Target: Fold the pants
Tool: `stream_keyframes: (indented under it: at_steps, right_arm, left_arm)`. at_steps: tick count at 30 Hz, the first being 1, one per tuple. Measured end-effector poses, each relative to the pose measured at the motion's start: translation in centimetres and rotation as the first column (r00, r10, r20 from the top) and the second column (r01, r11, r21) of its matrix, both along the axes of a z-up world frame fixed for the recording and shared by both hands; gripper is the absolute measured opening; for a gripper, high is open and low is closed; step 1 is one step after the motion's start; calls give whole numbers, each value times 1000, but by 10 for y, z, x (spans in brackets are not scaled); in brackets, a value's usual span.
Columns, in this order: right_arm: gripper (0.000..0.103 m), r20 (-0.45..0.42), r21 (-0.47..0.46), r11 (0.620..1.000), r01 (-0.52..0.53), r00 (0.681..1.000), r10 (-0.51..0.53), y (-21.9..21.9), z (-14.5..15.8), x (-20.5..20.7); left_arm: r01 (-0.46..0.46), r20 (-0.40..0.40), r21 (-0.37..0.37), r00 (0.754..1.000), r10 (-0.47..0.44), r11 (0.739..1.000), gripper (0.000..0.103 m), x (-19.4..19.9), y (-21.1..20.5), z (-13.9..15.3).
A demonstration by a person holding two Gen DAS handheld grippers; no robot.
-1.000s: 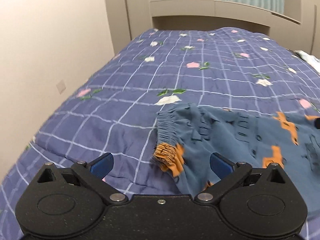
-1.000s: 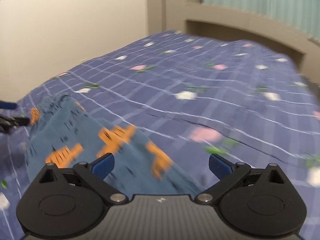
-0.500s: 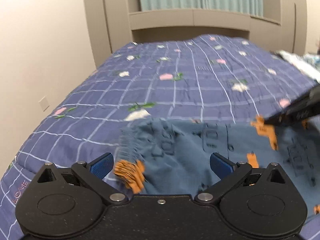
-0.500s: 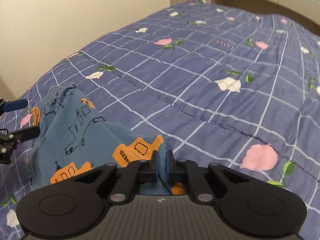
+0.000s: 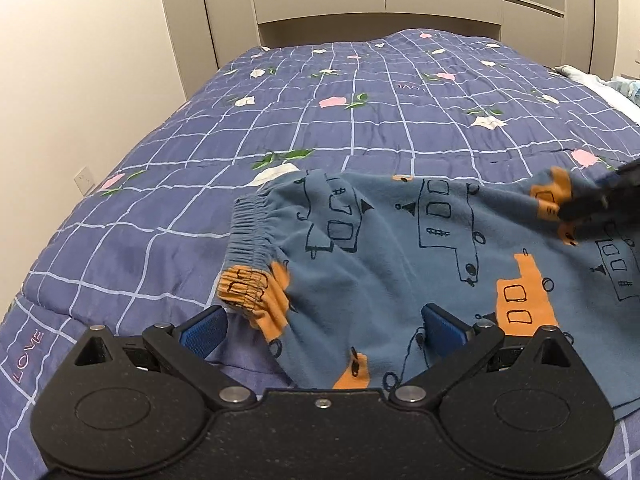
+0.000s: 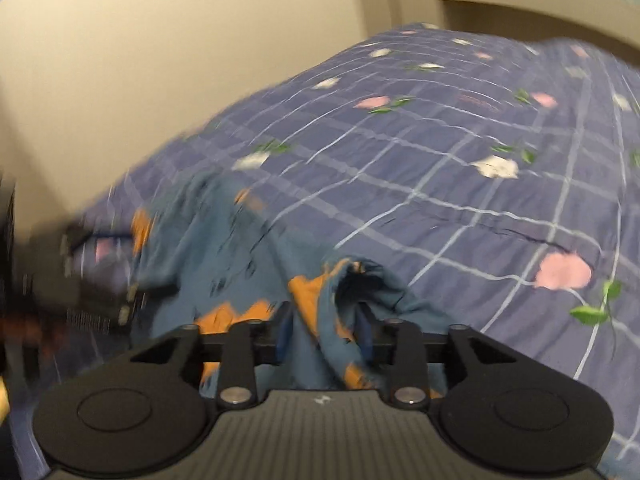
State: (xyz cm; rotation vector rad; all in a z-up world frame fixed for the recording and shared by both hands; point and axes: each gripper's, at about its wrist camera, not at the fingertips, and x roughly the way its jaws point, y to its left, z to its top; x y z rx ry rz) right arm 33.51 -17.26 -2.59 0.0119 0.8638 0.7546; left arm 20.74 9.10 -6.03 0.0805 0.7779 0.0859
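Wall (image 5: 80, 80): we see a plain cream wall along the far left, with a small socket plate low down.
Quilt (image 5: 360, 128): we look across a bed covered by a blue-violet quilt with a pale grid, pink and white flowers and the word LOVE at the near left corner.
Left gripper (image 5: 324, 330): we hold it low over the near edge of the bed, its jaws spread wide; the blue pads press on nothing.
Pants (image 5: 380, 264): we see small blue-grey pants printed with orange and outlined buildings, lying on the quilt in the middle of the view; the gathered elastic waistband faces left, and its orange corner sits just beside the left blue pad.
Right gripper (image 6: 326, 336): in its own blurred view, a bunched fold of the pants stands between the jaws, which have just been opening from a tight pinch; we cannot tell whether the pads press the cloth now.
Headboard (image 5: 380, 0): we see a beige headboard with a shelf at the far end.
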Motion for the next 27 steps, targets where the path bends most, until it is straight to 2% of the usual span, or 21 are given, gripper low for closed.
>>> stream_keyframes:
  at_steps: [2, 3, 4, 6, 8, 12, 14, 17, 19, 21, 23, 25, 27]
  right_arm:
    - [41, -68, 79, 995, 55, 996, -49, -5, -4, 16]
    - [31, -97, 103, 992, 77, 993, -67, -6, -6, 23]
    - [4, -124, 132, 986, 97, 989, -80, -6, -7, 29]
    - [3, -111, 144, 980, 139, 986, -124, -7, -4, 35]
    - [3, -37, 128, 978, 164, 986, -161, -7, 4, 38]
    - [3, 31, 31, 987, 159, 987, -160, 2, 2, 45]
    - [7, 48, -19, 988, 154, 987, -153, 7, -5, 46]
    - [25, 84, -46, 983, 180, 981, -176, 4, -8, 35]
    - [57, 185, -81, 973, 216, 962, -199, -6, 1, 11]
    - [70, 325, -165, 952, 258, 926, -195, -8, 8, -19]
    - [82, 441, -245, 921, 302, 881, -171, -10, 8, -51]
    - [97, 481, -282, 899, 335, 860, -170, -13, 3, -72]
    - [100, 490, -310, 885, 346, 856, -163, -14, -7, -84]
  left_arm:
    - [-1, -6, -12, 1000, 1, 1000, 102, 1, 3, -2]
    - [-4, -9, -19, 1000, 4, 1000, 102, 1, 5, -3]
    - [-8, -11, -27, 1000, 8, 1000, 102, 1, 6, -4]
    - [-13, -13, -40, 1000, 13, 999, 102, -1, 8, -5]
    - [-10, -13, -42, 1000, 9, 999, 103, -3, 10, -6]
    - [-12, -22, -57, 1000, 11, 998, 103, -3, 14, -7]
    - [-19, -25, -54, 1000, 17, 998, 103, -4, 14, -5]
    - [-22, -4, -13, 1000, 21, 1000, 102, -8, 8, 5]
    - [-14, 46, 35, 999, 12, 999, 102, -13, 1, 16]
    - [-6, 102, 76, 995, -2, 997, 102, -15, -7, 24]
    - [-3, 123, 103, 992, -10, 995, 102, -8, -15, 28]
    - [1, 128, 129, 992, -17, 992, 102, 6, -20, 30]
    - [-3, 134, 177, 991, -21, 984, 102, 23, -24, 24]
